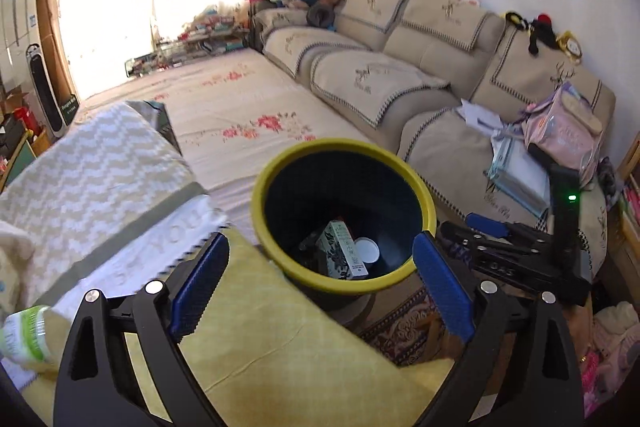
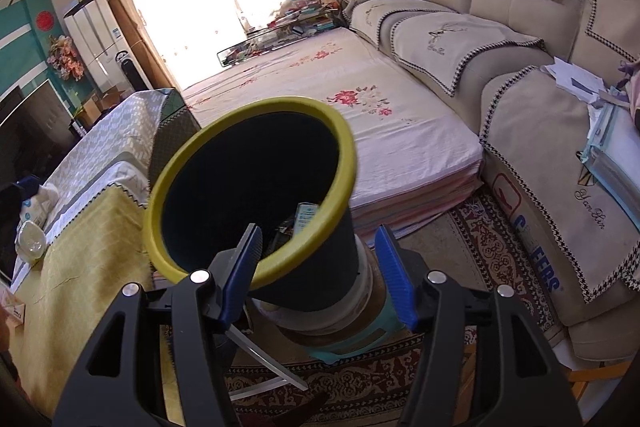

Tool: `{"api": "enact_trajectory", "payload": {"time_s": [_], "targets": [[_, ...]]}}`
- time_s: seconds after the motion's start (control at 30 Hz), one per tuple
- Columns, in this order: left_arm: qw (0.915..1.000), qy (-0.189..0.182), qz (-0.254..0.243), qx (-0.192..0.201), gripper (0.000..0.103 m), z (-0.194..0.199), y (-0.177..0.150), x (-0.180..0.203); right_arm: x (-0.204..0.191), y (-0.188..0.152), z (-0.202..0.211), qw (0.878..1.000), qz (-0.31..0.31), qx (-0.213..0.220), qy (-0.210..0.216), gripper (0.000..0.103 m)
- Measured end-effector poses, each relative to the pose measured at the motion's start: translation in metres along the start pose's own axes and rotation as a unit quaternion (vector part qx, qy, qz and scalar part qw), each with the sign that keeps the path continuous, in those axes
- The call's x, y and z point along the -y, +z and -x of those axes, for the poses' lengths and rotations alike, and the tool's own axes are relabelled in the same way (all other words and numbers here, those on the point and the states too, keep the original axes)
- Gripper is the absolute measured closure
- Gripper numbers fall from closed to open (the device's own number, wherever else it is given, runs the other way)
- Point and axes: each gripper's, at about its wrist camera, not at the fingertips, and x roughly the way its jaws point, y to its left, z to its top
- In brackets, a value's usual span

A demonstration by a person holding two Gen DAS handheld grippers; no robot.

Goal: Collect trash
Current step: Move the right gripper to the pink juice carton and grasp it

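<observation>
Gripping the tilted bin [image 2: 256, 187] by its rim in the right claw [image 2: 320, 267] beside the tabletop [image 1: 280, 339] edge, holding the left claw [image 1: 320, 267] wide and empty above it, risking slipping and spilling trash.

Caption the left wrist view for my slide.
Open left gripper above the yellow-rimmed dark trash bin holding a patterned carton and white lid.

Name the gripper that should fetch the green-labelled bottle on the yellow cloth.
Left. The left gripper is open and empty, with the bottle close on its left side. The right gripper sits at the bin rim, on the bin's far side from it.
</observation>
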Motion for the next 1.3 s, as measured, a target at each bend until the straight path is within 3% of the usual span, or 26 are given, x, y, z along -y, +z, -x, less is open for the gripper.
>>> {"api": "enact_trajectory", "payload": {"time_s": [0.17, 0.33, 0.5, 0.63, 0.77, 0.83, 0.9, 1.03, 1.2, 1.3], "targets": [[0.9975, 0.029, 0.010, 0.063, 0.010, 0.076, -0.002, -0.036, -0.044, 0.005, 0.006, 0.999, 0.038, 0.004, 0.033, 0.047], [0.9899, 0.068, 0.038, 0.118, 0.009, 0.146, -0.008, -0.092, -0.110, 0.008, 0.010, 0.993, 0.105, 0.000, 0.062, 0.047], [0.9746, 0.152, 0.055, 0.155, 0.007, 0.201, -0.022, -0.157, -0.187, -0.001, 0.017, 0.972, 0.196, -0.010, 0.133, 0.046], [0.9637, 0.183, 0.085, 0.175, 0.007, 0.232, -0.041, -0.219, -0.251, -0.019, 0.018, 0.937, 0.275, -0.041, 0.212, 0.046], [0.9551, 0.206, 0.111, 0.182, 0.006, 0.238, -0.057, -0.272, -0.309, -0.048, 0.022, 0.886, 0.354, -0.077, 0.290, 0.046], [0.9501, 0.224, 0.129, 0.175, 0.006, 0.231, -0.065, -0.298, -0.335, -0.062, 0.024, 0.860, 0.395, -0.087, 0.311, 0.046], [0.9474, 0.218, 0.155, 0.175, 0.006, 0.224, -0.074, -0.324, -0.357, -0.075, 0.025, 0.835, 0.430, -0.096, 0.330, 0.046], [0.9444, 0.204, 0.201, 0.161, 0.006, 0.208, -0.090, -0.356, -0.389, -0.087, 0.019, 0.798, 0.464, -0.111, 0.367, 0.043], [0.9363, 0.245, 0.191, 0.164, 0.006, 0.205, -0.099, -0.364, -0.417, -0.099, 0.016, 0.757, 0.505, -0.123, 0.395, 0.042], [0.9346, 0.243, 0.202, 0.163, 0.006, 0.203, -0.104, -0.376, -0.429, -0.105, 0.017, 0.736, 0.522, -0.127, 0.412, 0.040]]}}
